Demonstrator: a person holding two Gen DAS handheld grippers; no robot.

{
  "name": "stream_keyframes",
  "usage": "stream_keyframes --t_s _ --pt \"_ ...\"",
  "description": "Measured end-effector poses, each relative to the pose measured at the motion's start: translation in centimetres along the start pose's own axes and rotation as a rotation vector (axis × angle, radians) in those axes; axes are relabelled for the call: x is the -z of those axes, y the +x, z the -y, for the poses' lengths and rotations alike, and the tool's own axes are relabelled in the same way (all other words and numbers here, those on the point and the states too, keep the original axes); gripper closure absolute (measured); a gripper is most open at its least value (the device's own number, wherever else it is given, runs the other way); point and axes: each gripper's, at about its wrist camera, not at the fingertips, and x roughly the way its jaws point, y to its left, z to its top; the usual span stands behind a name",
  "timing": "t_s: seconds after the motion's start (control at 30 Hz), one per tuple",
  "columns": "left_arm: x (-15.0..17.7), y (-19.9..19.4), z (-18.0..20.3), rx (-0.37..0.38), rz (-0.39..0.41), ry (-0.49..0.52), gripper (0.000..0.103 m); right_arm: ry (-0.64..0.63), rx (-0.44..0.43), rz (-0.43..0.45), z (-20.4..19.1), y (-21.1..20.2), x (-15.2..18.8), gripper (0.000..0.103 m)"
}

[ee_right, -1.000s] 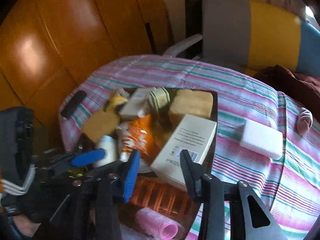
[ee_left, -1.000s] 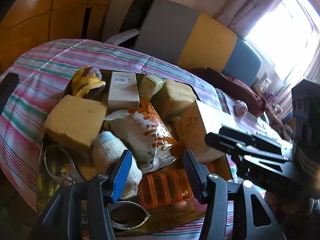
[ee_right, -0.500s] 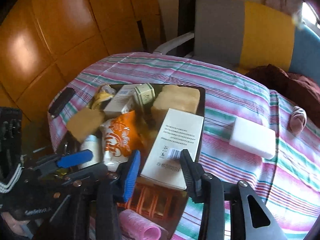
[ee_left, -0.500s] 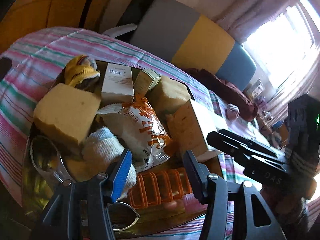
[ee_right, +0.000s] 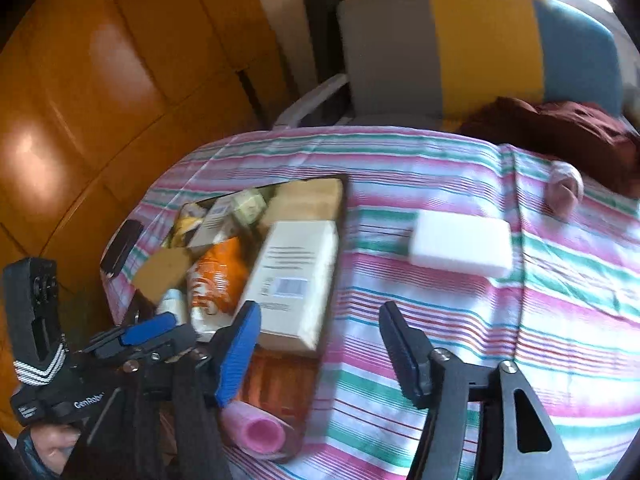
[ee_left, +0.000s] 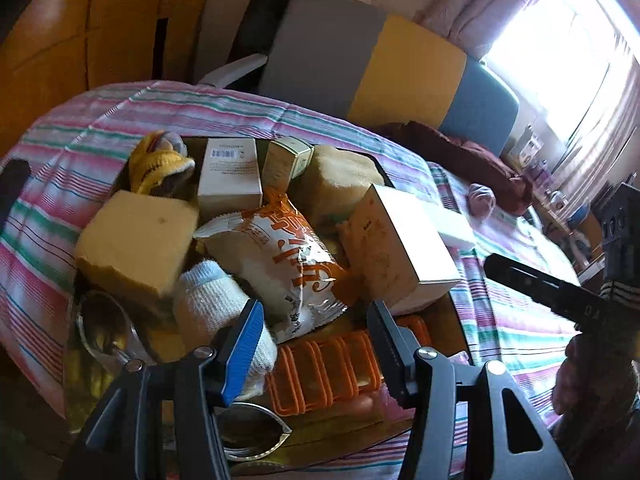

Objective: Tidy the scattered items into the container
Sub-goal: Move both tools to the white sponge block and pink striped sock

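My right tongs have just been opening, empty, for the white block outside the tray; left tongs hang spread, idle.

3 boxes, 2 yellow sponges, 1 snack bag.

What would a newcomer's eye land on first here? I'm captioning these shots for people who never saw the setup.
First, the tray on the striped tablecloth, heaped with an orange snack bag, yellow sponges and a large white box. Next, the white block and the pink sock roll lying on the cloth outside the tray, to its right. The right tool has just been opening, with nothing between its jaws.
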Motion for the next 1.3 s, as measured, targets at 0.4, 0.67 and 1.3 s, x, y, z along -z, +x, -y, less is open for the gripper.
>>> stream_keyframes --t_s 0.4,0.67,1.3 --pt "-0.9 -3.3 2.5 -0.181 0.087 0.113 0.048 0.178 0.084 -0.015 7.6 -1.5 1.8 0.031" --pt "-1.7 -4.7 4.5 -0.235 0.130 0.171 0.048 0.194 0.143 -0.026 10.5 -2.1 2.9 0.031" --pt "-3.7 -4.3 12.9 -0.188 0.141 0.400 0.048 0.234 0.141 0.009 14.7 -4.1 3.2 0.040"
